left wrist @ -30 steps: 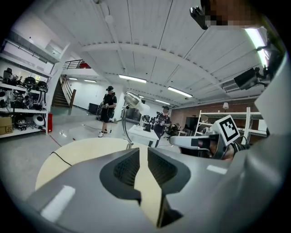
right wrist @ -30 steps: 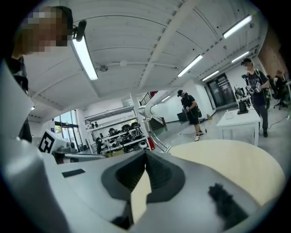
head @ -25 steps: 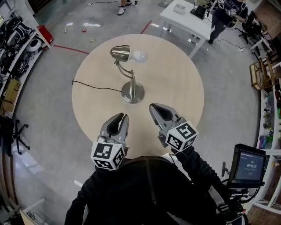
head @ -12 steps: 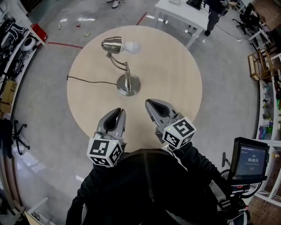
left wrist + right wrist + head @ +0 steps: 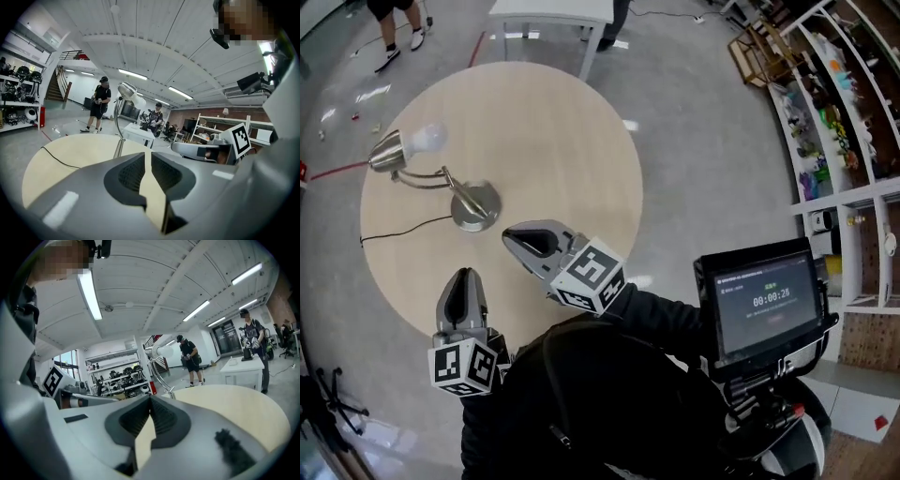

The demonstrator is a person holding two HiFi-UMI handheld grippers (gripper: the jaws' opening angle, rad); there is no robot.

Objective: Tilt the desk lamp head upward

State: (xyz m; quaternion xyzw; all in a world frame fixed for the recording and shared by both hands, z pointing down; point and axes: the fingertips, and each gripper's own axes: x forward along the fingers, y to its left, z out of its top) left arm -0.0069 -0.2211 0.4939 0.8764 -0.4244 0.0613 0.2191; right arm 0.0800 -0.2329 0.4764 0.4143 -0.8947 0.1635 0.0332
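Upper left: lamp (image 5: 431,177) standing on the round table (image 5: 553,141), its head (image 5: 386,152) tipped bulb-end down. The cord (image 5: 403,230) is cut off at the table edge. Lower left: left gripper (image 5: 462,275), jaws a narrow slit apart, empty. Centre: right gripper (image 5: 508,237), jaws together, empty. Both are apart from the lamp. In the gripper views the jaws hide the lamp's base.

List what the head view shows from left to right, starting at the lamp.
lamp head → lamp base → right gripper → monitor → shelving
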